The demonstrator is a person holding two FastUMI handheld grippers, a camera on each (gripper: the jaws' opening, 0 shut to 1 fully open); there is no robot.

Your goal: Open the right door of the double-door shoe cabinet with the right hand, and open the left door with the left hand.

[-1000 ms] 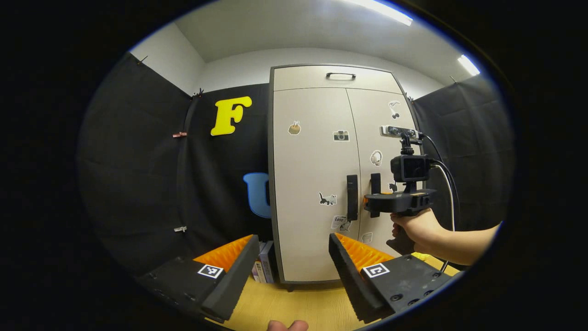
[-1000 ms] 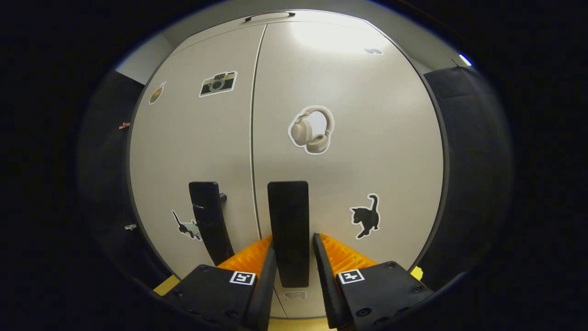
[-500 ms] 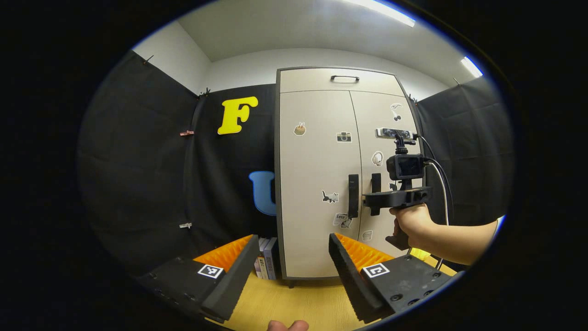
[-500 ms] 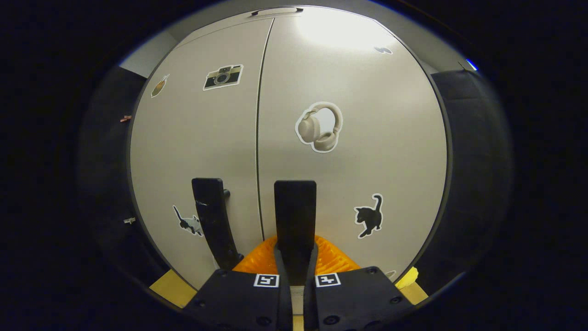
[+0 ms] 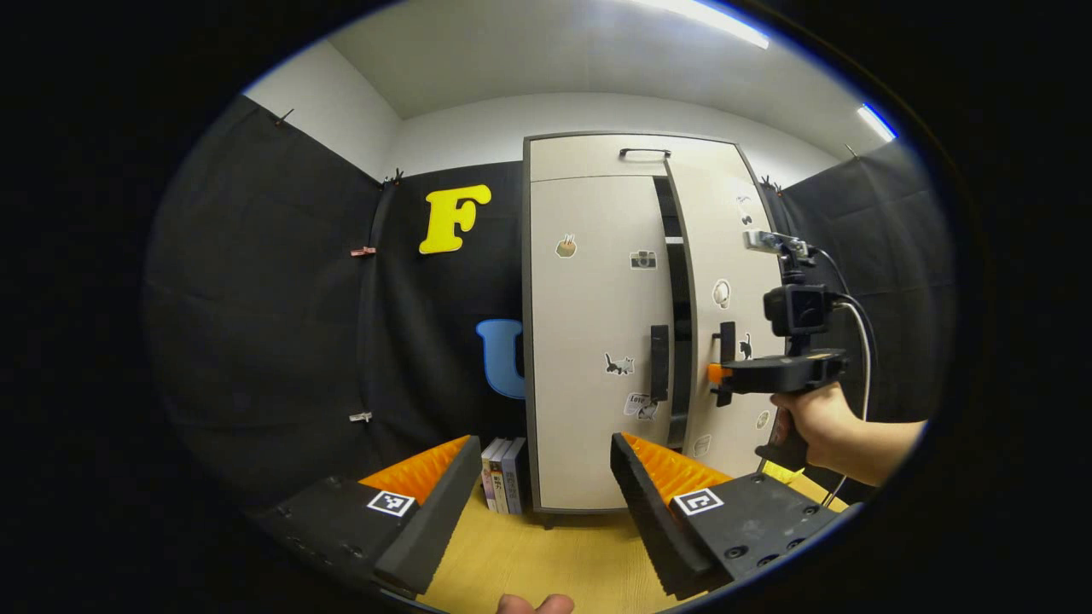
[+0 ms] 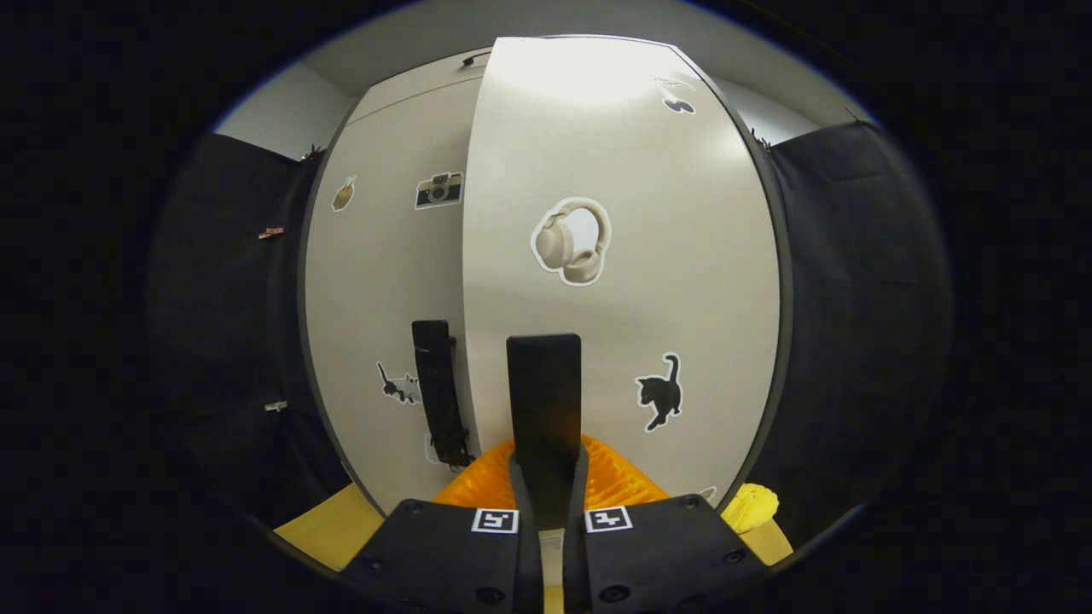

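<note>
A tall pale shoe cabinet (image 5: 589,341) with stickers stands ahead on the wooden floor. Its right door (image 5: 734,256) hangs ajar, a dark gap showing between the two doors. My right gripper (image 6: 546,477) is shut on the right door's black vertical handle (image 6: 544,392); in the left gripper view that gripper (image 5: 721,375) clamps the same handle (image 5: 726,337), held by a hand (image 5: 810,422). The left door (image 5: 597,324) is closed, its black handle (image 5: 659,362) untouched. My left gripper (image 5: 537,503) hovers open well short of the cabinet, nothing between its fingers.
Several books (image 5: 503,486) stand on the floor against the cabinet's left side. A small yellow object (image 6: 746,505) lies on the floor by the right door's foot. Black cloth walls close in on both sides. A black handle (image 5: 645,153) sits on the cabinet's top panel.
The right gripper closed on the right door's handle and pulled; the door swung out from flush to ajar. The left gripper drew back a little and stayed open.
</note>
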